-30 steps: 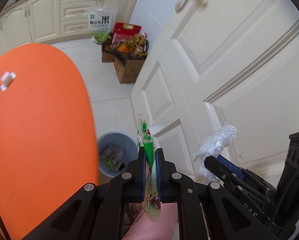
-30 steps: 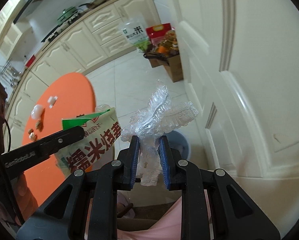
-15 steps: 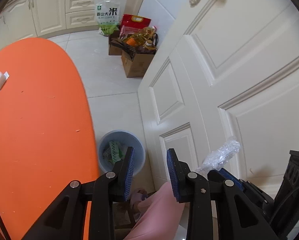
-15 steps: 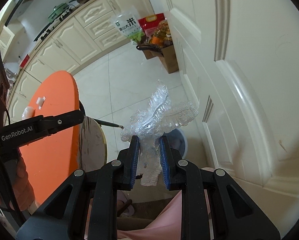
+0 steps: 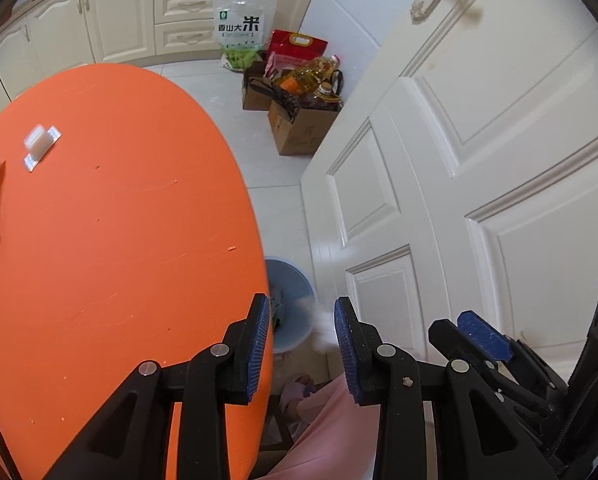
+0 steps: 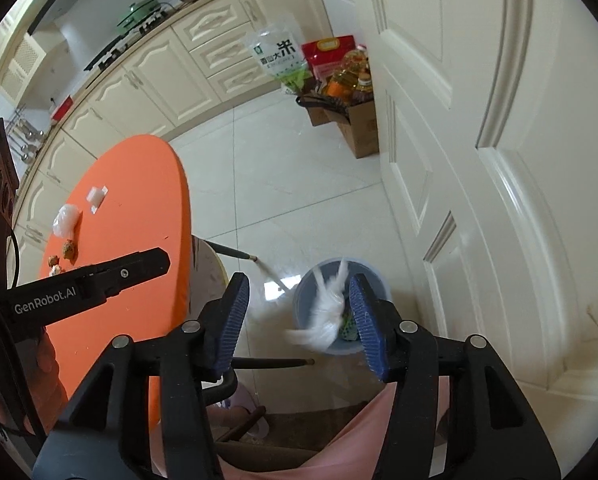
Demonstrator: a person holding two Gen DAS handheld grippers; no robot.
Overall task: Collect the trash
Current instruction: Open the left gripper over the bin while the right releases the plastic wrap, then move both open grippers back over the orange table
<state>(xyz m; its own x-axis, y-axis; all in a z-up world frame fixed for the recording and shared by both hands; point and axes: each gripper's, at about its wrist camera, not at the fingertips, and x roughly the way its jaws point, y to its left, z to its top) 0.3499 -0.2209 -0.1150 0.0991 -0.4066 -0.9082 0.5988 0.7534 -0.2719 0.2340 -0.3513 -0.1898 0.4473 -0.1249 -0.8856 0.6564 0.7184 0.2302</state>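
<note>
Kitchen floor of pale tile, w/ a blue-grey trash bin (image 6: 341, 308) standing by the white door (image 6: 499, 160) and just off the edge of the orange bench (image 5: 119, 240). Clear plastic wrap (image 6: 327, 312), blurred, is in mid-air over the bin mouth, between the right hand-held gripper (image 6: 301, 320) fingers but touching neither; a green wrapper (image 6: 347, 326) lies inside the bin. In the left view the bin (image 5: 295, 304) shows half hidden behind the bench edge.

Right hand-held gripper: held above the bin, pointing down at it, jaws spread wide, nothing held. Left hand-held gripper (image 5: 301, 344): alongside at the bench edge, also angled down toward the floor, jaws apart & empty; right view shows one of its fingers (image 6: 99, 280) over the bench. Left view catches the right tool's blue pad (image 5: 483, 336) at lower right.

Counts: 2 hand-held grippers, 1 bin, 1 piece of wrap in the air. On the bench (image 6: 119, 220) far side: 1 small white packet (image 5: 41, 146), 1 clear plastic bag (image 6: 67, 220), approx 3 brown crumbly scraps (image 6: 69, 250).

Further out: cream cabinets (image 5: 139, 20), 1 rice bag (image 5: 241, 32), 2 cardboard boxes (image 5: 303, 132) w/ oil bottles, 1 red gift box (image 5: 297, 44)
</note>
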